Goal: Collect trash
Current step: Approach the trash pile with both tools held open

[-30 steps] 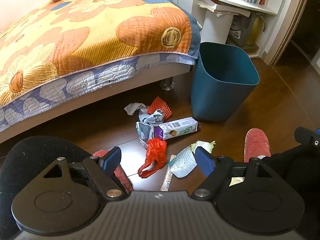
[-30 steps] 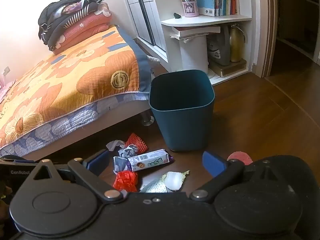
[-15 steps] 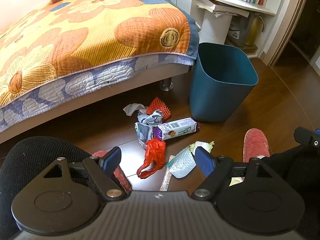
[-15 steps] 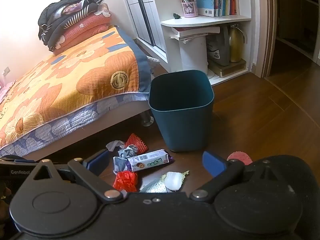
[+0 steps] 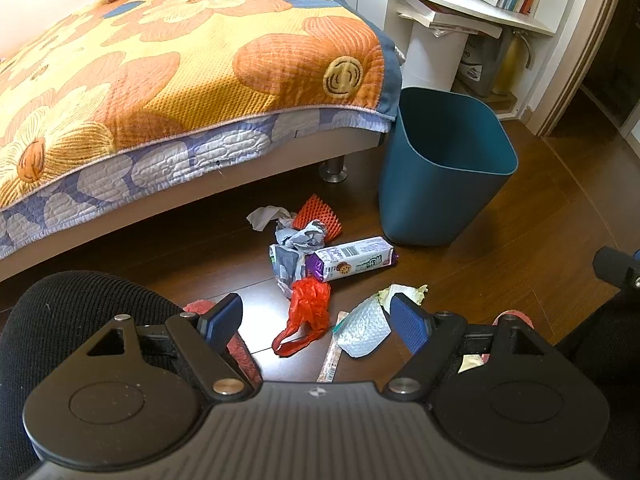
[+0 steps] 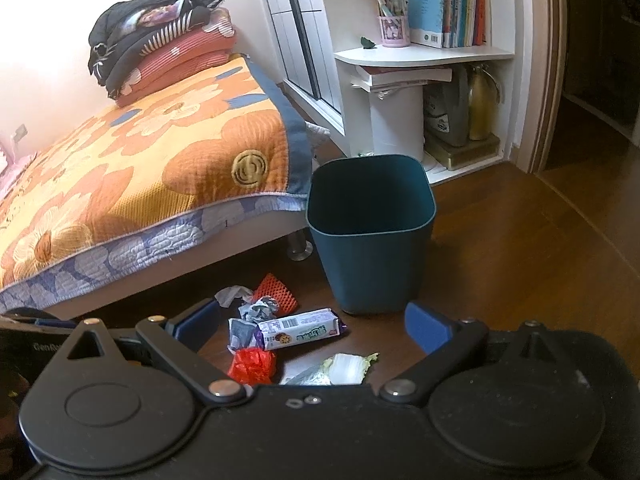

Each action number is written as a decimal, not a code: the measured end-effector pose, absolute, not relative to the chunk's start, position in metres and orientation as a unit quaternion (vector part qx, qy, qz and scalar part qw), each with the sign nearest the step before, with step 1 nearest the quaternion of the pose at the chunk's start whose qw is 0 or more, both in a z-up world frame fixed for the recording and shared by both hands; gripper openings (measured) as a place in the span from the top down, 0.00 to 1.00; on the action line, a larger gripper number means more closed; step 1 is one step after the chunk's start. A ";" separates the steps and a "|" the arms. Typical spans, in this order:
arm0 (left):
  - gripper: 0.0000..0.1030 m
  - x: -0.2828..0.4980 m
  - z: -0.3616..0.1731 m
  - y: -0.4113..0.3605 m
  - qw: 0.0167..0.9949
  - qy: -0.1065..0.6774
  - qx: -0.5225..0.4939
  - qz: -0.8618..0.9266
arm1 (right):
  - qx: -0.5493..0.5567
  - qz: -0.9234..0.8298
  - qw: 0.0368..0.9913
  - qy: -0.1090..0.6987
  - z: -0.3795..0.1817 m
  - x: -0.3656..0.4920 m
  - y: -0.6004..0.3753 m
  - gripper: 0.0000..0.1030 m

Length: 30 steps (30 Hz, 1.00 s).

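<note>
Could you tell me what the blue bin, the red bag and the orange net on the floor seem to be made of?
Blue bin: likely moulded plastic, smooth matte walls. Red bag: thin plastic film, glossy and crumpled. Orange net: probably foam mesh, open lattice pattern.

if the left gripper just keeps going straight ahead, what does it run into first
Probably the red plastic bag, which lies between the open fingers of the left gripper; the bubble-wrap scrap sits just right. Depth is uncertain.

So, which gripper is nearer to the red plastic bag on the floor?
Left, as far as these views show. The left gripper hovers open just above the red plastic bag. The right gripper, also open, appears farther back, with the bag low in its view.
</note>
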<state>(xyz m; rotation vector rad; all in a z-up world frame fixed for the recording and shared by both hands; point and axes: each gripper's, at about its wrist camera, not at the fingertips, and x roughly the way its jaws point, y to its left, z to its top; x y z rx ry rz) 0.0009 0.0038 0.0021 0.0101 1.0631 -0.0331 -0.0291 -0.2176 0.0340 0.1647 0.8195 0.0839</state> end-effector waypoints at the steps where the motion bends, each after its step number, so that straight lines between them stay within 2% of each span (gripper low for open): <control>1: 0.22 0.001 0.002 0.003 0.862 0.506 0.005 -0.017 | 0.079 0.040 0.911 0.402 0.032 -0.029 -0.218 0.03; 19: 0.22 -0.003 0.007 0.005 0.869 0.495 -0.002 -0.023 | 0.086 0.036 0.912 0.400 0.030 -0.030 -0.220 0.03; 27: 0.22 -0.010 0.012 -0.001 0.879 0.475 0.010 -0.042 | 0.050 0.063 0.913 0.400 0.032 -0.030 -0.202 0.04; 30: 0.22 -0.012 0.011 -0.002 0.879 0.474 0.010 -0.042 | 0.073 0.069 0.906 0.411 0.028 -0.024 -0.194 0.04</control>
